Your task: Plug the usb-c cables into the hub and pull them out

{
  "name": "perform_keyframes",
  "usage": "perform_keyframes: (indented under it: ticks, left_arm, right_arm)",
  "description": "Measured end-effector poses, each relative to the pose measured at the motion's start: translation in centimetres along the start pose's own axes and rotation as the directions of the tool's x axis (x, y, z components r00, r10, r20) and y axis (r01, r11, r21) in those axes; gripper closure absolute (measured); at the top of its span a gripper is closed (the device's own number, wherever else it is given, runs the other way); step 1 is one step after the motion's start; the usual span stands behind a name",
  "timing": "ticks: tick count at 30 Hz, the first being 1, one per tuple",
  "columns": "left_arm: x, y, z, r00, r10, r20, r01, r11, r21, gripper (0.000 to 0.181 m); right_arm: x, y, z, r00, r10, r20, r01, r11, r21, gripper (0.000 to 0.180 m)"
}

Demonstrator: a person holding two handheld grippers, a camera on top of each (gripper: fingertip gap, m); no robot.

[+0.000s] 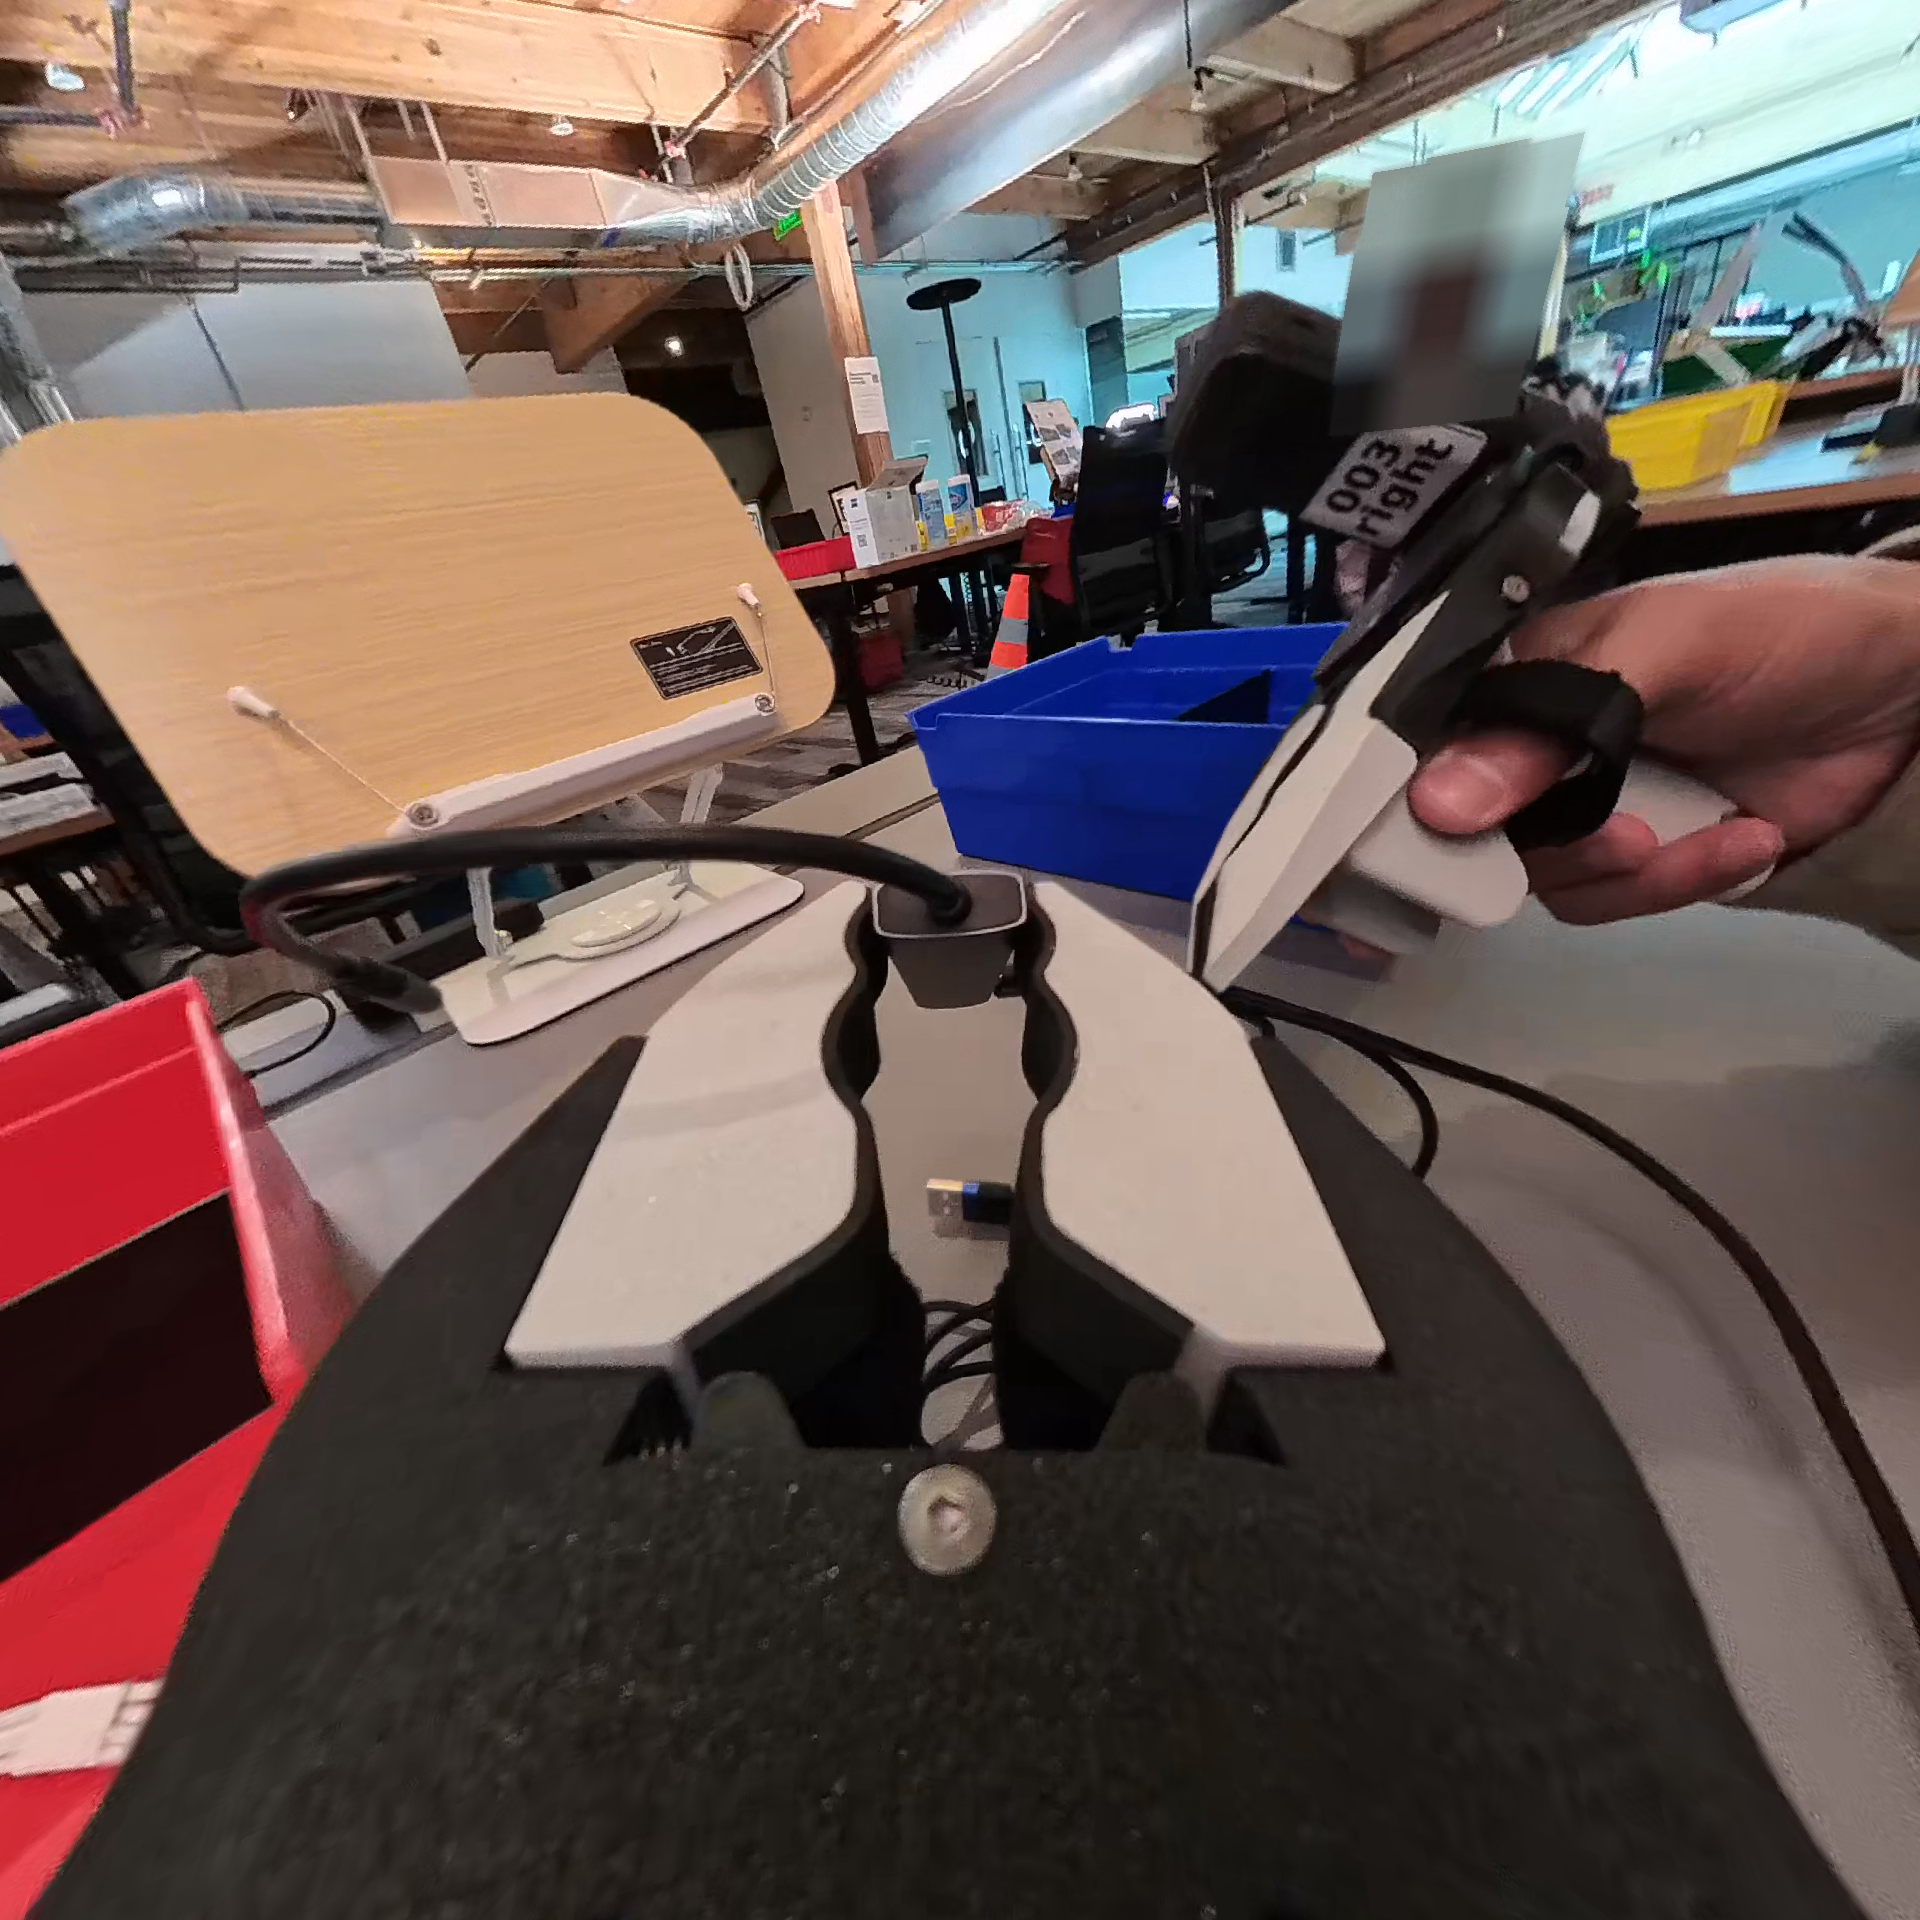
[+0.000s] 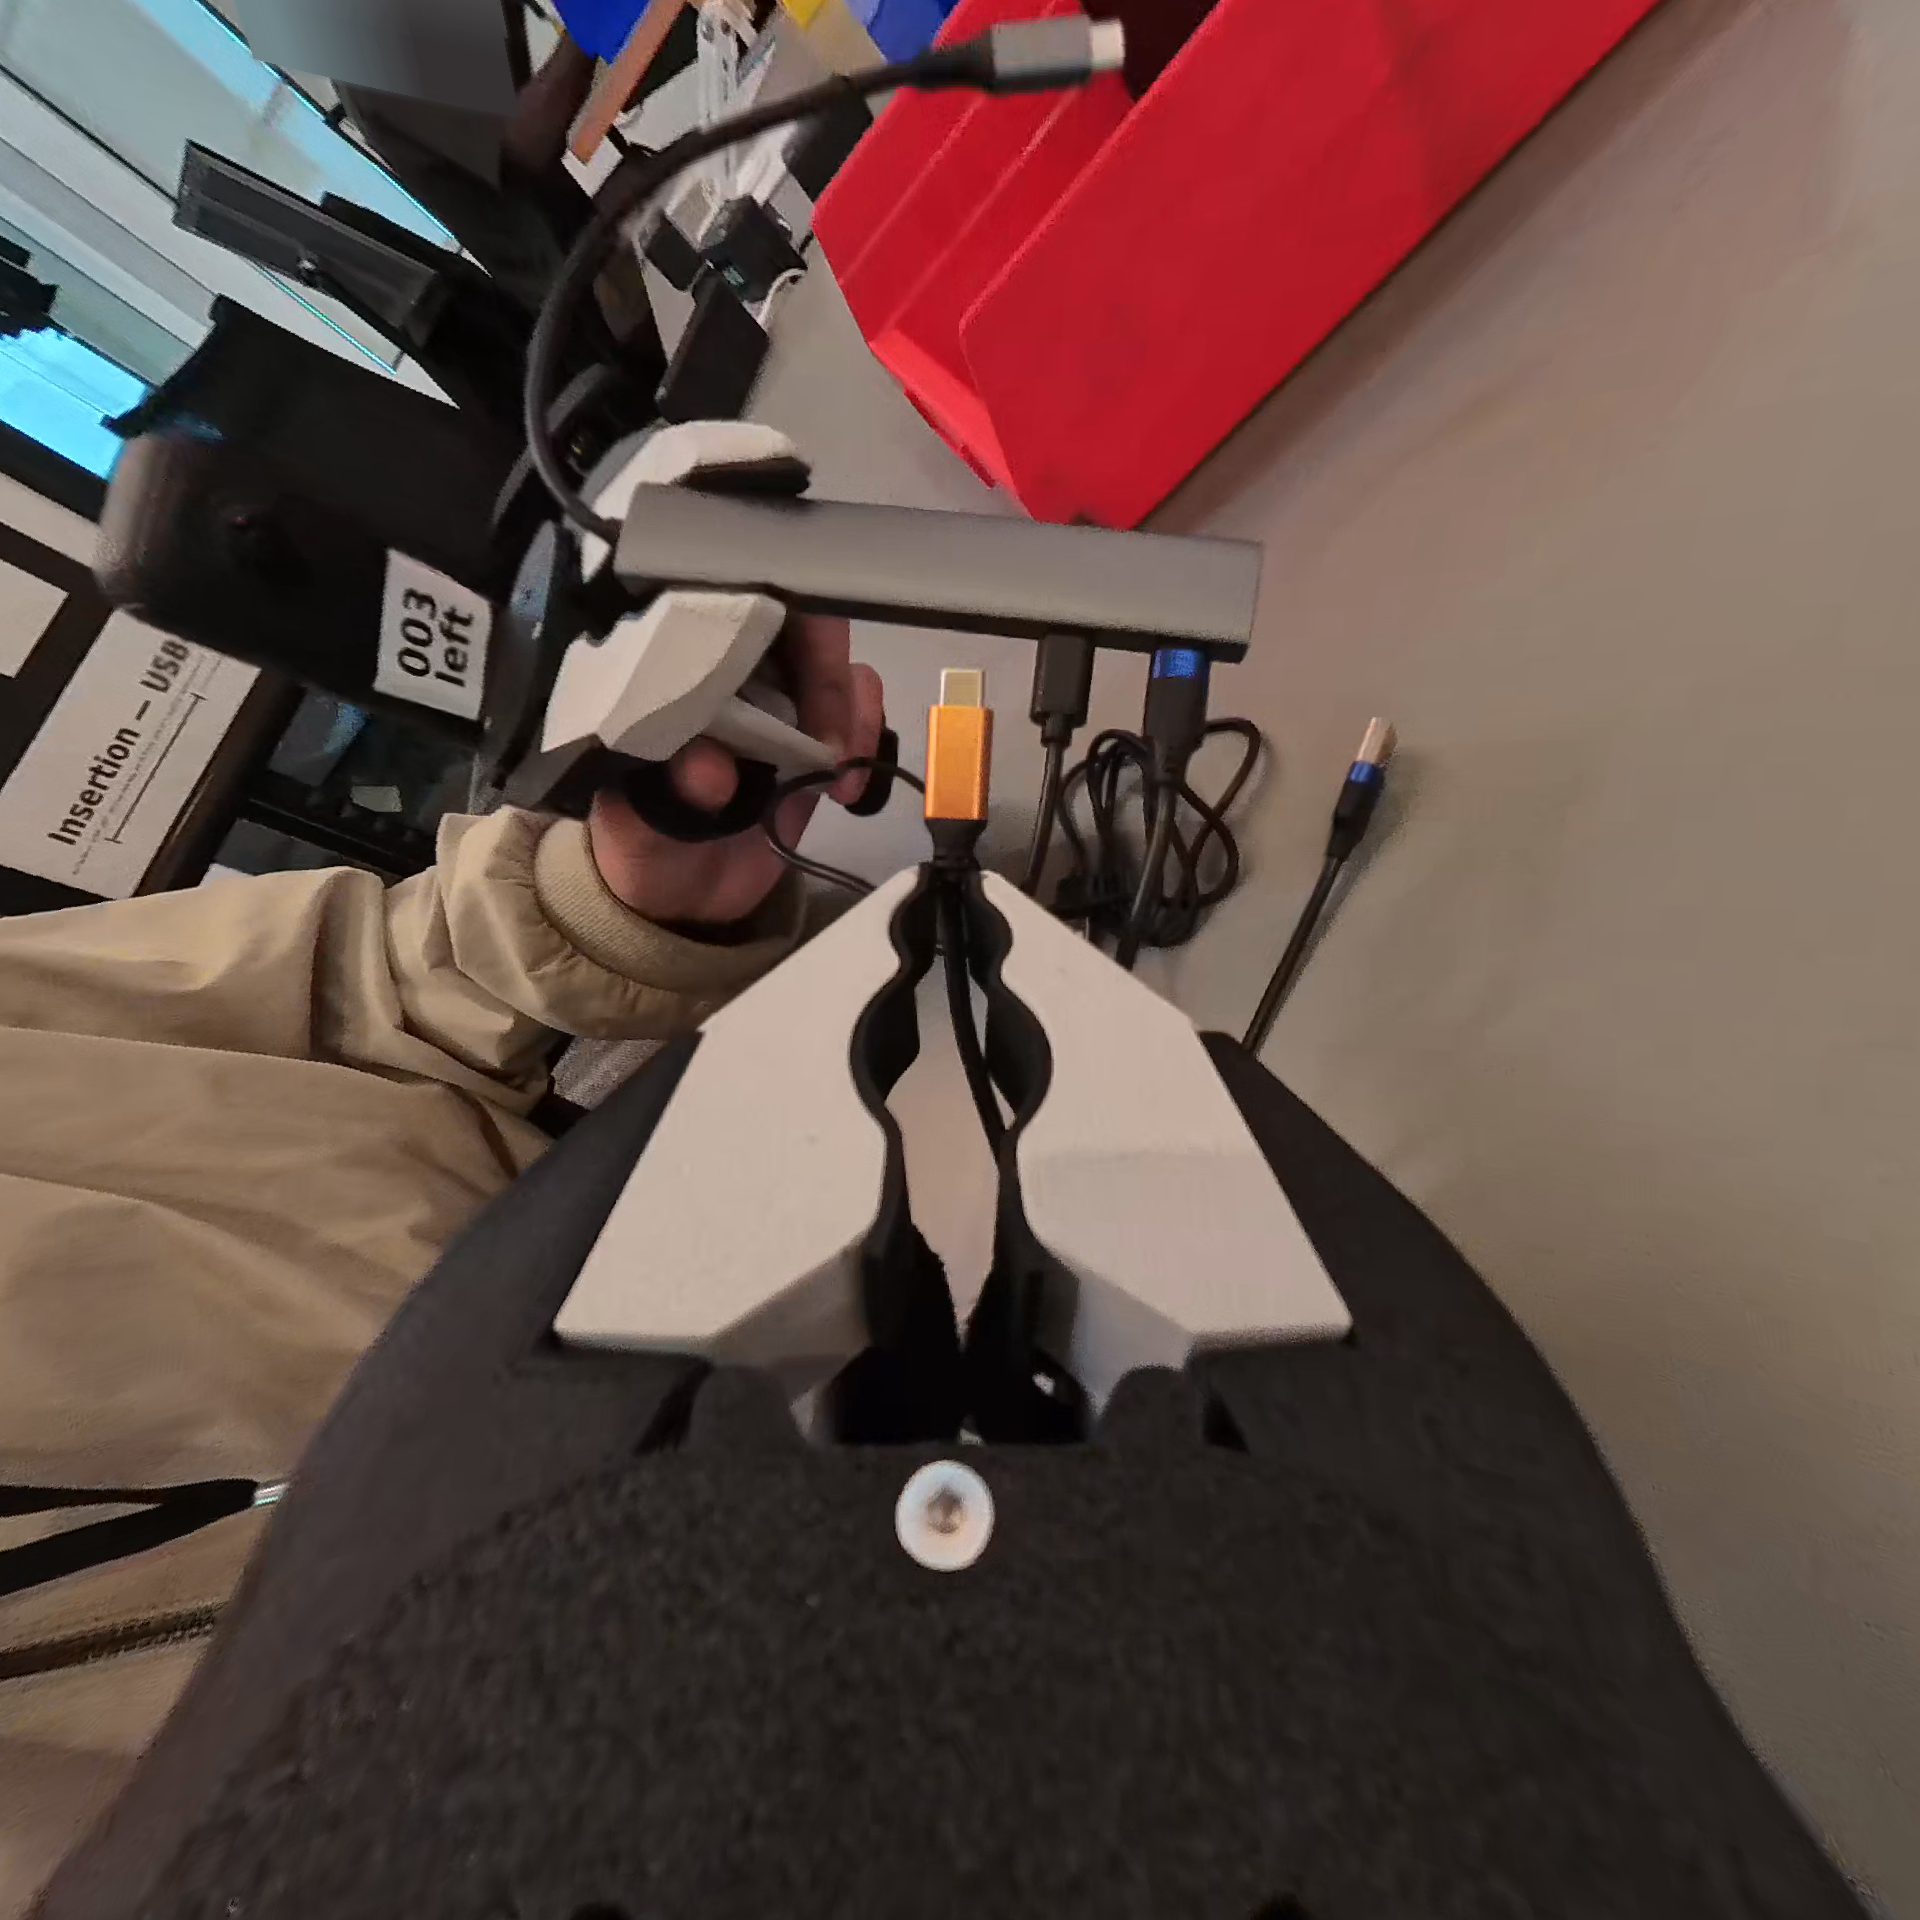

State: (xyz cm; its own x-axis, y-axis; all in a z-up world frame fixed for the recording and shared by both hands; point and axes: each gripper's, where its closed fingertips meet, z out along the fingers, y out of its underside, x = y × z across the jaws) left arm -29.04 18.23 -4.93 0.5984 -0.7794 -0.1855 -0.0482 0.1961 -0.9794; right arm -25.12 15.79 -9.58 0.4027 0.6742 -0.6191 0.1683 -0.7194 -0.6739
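Observation:
In the right wrist view a long grey hub [image 2: 935,577] is held level above the table. My left gripper [image 2: 717,545] is shut on its left end. A black plug [image 2: 1062,675] and a blue plug [image 2: 1179,675] sit in its lower edge. My right gripper [image 2: 948,883] is shut on the black cable just behind an orange usb-c plug [image 2: 958,748]. The plug's tip points at the hub, a small gap below it. In the left wrist view my left gripper [image 1: 948,935] clamps the hub's end [image 1: 951,940], and the right gripper [image 1: 1221,956] points down at the right.
Red bins [image 2: 1195,260] stand beyond the hub, one also at the left [image 1: 125,1195]. A blue bin [image 1: 1101,769] and a wooden book stand [image 1: 416,613] stand behind. A loose blue USB-A plug [image 2: 1361,769] and coiled black cables [image 2: 1153,821] lie on the grey table [image 2: 1610,831].

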Motion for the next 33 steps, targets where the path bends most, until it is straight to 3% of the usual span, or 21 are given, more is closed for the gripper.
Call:
perform_keyframes:
  ticks: [7,33]
  left_arm:
    - [1.2,0.2,0.4,0.994,0.104,-0.026,-0.105,0.994,-0.028,0.157]
    - [1.6,0.5,0.4,0.994,0.101,-0.051,-0.103,0.994,-0.040,0.157]
  right_arm:
    - [0.2,0.2,0.1,0.999,-0.029,-0.036,0.028,0.999,-0.027,0.175]
    - [0.6,0.5,0.1,1.000,-0.014,-0.023,0.013,0.999,-0.031,0.175]
